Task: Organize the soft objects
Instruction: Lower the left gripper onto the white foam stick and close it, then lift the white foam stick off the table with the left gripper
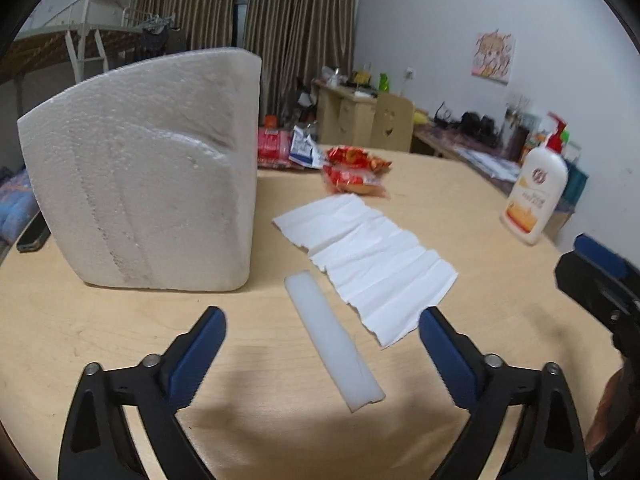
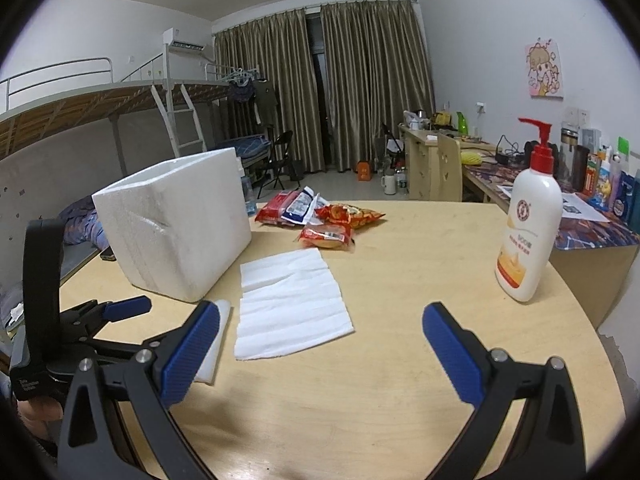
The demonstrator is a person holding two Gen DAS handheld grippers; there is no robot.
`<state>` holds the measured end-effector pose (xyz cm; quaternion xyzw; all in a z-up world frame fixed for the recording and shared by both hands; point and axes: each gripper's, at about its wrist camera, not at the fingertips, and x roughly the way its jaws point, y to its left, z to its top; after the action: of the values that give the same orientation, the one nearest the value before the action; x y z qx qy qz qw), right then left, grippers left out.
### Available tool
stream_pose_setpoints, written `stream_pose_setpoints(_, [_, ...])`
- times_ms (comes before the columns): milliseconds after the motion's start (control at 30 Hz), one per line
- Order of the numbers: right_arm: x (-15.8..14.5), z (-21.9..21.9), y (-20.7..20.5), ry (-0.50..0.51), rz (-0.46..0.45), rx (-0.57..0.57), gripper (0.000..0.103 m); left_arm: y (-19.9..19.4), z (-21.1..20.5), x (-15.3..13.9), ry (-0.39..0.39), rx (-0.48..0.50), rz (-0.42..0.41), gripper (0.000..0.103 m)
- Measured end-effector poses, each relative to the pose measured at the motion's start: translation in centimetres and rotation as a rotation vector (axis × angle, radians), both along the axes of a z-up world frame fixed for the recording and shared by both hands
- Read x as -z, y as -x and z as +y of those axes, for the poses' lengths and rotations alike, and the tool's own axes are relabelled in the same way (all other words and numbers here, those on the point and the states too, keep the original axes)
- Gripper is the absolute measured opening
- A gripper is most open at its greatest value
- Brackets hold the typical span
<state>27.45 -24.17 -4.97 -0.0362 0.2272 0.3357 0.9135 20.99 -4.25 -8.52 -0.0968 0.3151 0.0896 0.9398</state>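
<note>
A crumpled white paper towel sheet (image 1: 366,256) is seen lying flat on the pale wooden worktop (image 1: 460,208), just beside a pale translucent soft strip (image 1: 334,340) and near a tall white foam box (image 1: 148,176); red snack packets (image 1: 354,170) are gathered further back, and a white pump bottle with a red nozzle (image 2: 530,224) is stood well apart to the right. The left gripper (image 1: 322,320) is held above the strip with its fingers (image 1: 200,356) apart and nothing between them; the right gripper (image 2: 320,320) is likewise shown with fingers wide and empty. The strip is judged light, limp and perhaps slippery; it would best be pinched across its narrow width near the middle, so that neither end droops far. The sheet is judged flimsy and easily torn; a gentle hold at one edge is advised.
</note>
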Motion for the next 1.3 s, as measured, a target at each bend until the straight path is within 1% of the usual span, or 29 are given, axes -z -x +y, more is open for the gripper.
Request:
stream_pose_setpoints(33, [0.0, 0.0, -0.1, 0.002, 0.0, -0.002, 0.103, -0.4, -0.2, 0.2, -0.012, -0.01, 0.02, 0.083])
stream_pose_setpoints(167, [0.1, -0.1, -0.6, 0.001, 0.006, -0.016, 0.103, -1.5, -0.1, 0.9, 0.003, -0.027, 0.082, 0.073])
stream_pose_setpoints(233, [0.2, -0.2, -0.8, 0.002, 0.007, -0.023, 0.103, -2.2, 0.0, 1.4, 0.013, -0.034, 0.12, 0.065])
stream_pose_setpoints(333, [0.3, -0.2, -1.2, 0.0, 0.013, -0.028, 0.103, -2.6, 0.1, 1.8, 0.012, -0.047, 0.15, 0.054])
stream_pose_setpoints(433, [0.3, -0.2, -1.5, -0.002, 0.02, -0.032, 0.103, -3.0, 0.2, 2.2, 0.018, -0.059, 0.176, 0.05])
stream_pose_setpoints(533, [0.4, 0.0, -1.7, -0.001, 0.022, -0.041, 0.103, -3.3, 0.3, 2.5, 0.029, -0.06, 0.196, 0.049])
stream_pose_setpoints(567, [0.4, 0.0, -1.7, -0.001, 0.022, -0.045, 0.103, -3.3, 0.3, 2.6, 0.035, -0.06, 0.199, 0.049])
stream_pose_setpoints(633, [0.5, 0.0, -1.8, -0.003, 0.025, -0.05, 0.103, -3.4, 0.3, 2.6, 0.029, -0.068, 0.202, 0.042])
stream_pose_setpoints(700, [0.7, 0.1, -1.9, -0.001, 0.029, -0.056, 0.103, -3.6, 0.2, 2.6, 0.023, -0.07, 0.205, 0.041])
stream_pose_setpoints(833, [0.8, 0.1, -2.0, 0.002, 0.031, -0.057, 0.103, -3.9, -0.3, 2.7, 0.0, -0.075, 0.214, 0.034])
stream_pose_setpoints(867, [0.8, 0.1, -2.0, 0.0, 0.032, -0.056, 0.103, -4.0, -0.4, 2.7, -0.005, -0.072, 0.217, 0.031])
stream_pose_setpoints(900, [0.8, 0.0, -2.0, -0.004, 0.03, -0.056, 0.103, -4.1, -0.6, 2.7, -0.015, -0.071, 0.221, 0.026])
stream_pose_setpoints(1033, [0.8, -0.2, -1.9, -0.013, 0.031, -0.053, 0.103, -4.4, -1.1, 2.7, -0.034, -0.068, 0.228, 0.015])
stream_pose_setpoints(1133, [0.9, -0.3, -1.9, -0.008, 0.033, -0.049, 0.103, -4.1, -0.8, 2.6, -0.005, -0.072, 0.204, 0.013])
stream_pose_setpoints(1300, [0.8, -0.5, -1.7, -0.009, 0.035, -0.044, 0.103, -3.7, -1.3, 2.1, -0.034, -0.049, 0.171, 0.013])
